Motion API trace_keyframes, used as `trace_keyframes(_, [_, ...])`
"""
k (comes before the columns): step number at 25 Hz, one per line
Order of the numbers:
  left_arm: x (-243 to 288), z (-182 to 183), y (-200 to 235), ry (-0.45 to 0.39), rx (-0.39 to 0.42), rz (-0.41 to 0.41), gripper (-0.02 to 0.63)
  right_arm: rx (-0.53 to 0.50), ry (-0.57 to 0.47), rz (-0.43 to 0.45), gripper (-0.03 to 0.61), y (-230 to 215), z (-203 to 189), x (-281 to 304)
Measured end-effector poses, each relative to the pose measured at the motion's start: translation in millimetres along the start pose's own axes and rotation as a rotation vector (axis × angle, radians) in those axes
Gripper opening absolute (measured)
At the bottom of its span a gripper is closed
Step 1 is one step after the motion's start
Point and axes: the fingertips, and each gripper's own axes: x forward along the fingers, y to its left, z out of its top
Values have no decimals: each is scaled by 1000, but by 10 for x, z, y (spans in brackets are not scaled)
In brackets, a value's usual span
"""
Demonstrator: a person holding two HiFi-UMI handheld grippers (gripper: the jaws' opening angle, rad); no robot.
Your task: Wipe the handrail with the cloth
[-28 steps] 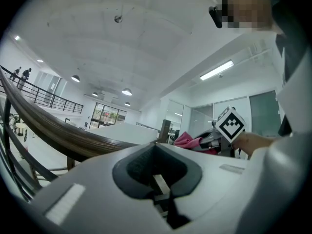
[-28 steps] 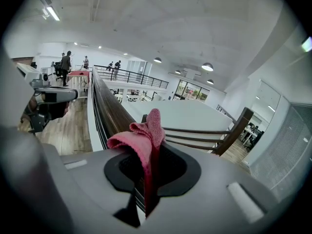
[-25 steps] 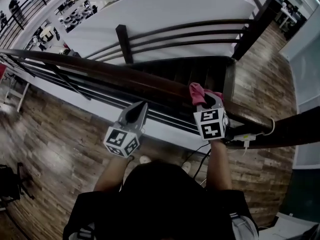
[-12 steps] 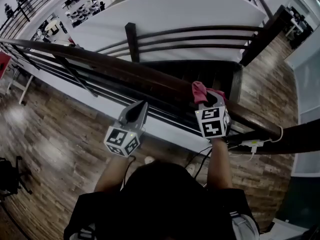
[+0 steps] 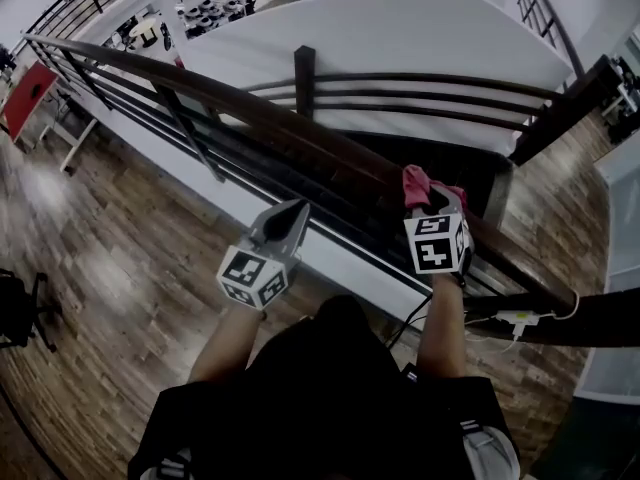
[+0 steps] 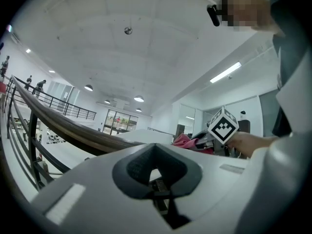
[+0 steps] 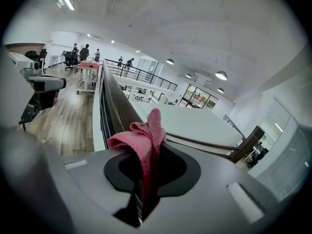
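Note:
A dark wooden handrail (image 5: 250, 118) runs from the upper left to the lower right of the head view. My right gripper (image 5: 432, 200) is at the rail's near side, shut on a pink cloth (image 5: 418, 181) that sticks up out of its jaws against the rail. In the right gripper view the cloth (image 7: 146, 135) is pinched between the pads, with the handrail (image 7: 114, 101) stretching away beyond it. My left gripper (image 5: 295, 211) is held just short of the rail, left of the right one, shut and with nothing in it. The left gripper view shows the handrail (image 6: 73, 130) and the cloth (image 6: 185, 141).
Thin dark bars run under the handrail. A stair railing with a dark post (image 5: 304, 68) lies beyond it. A white cable and socket block (image 5: 515, 318) sit at the lower right. A red table (image 5: 25, 98) and a black chair (image 5: 20, 313) stand on the wooden floor at left.
The head view has swung, showing more of the rail toward the upper left. Both grippers keep nearly the same pose; the right one stays at the rail with the cloth.

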Motion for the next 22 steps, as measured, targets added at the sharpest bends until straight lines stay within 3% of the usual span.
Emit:
trace_keyframes(12, [-59,143,96,-12,49,7,0,-118,-28,56,51,429,423,196])
trace_keyframes(22, [-224,90,542,6,-6,70,0,-118,-36,141,52,779,751,381])
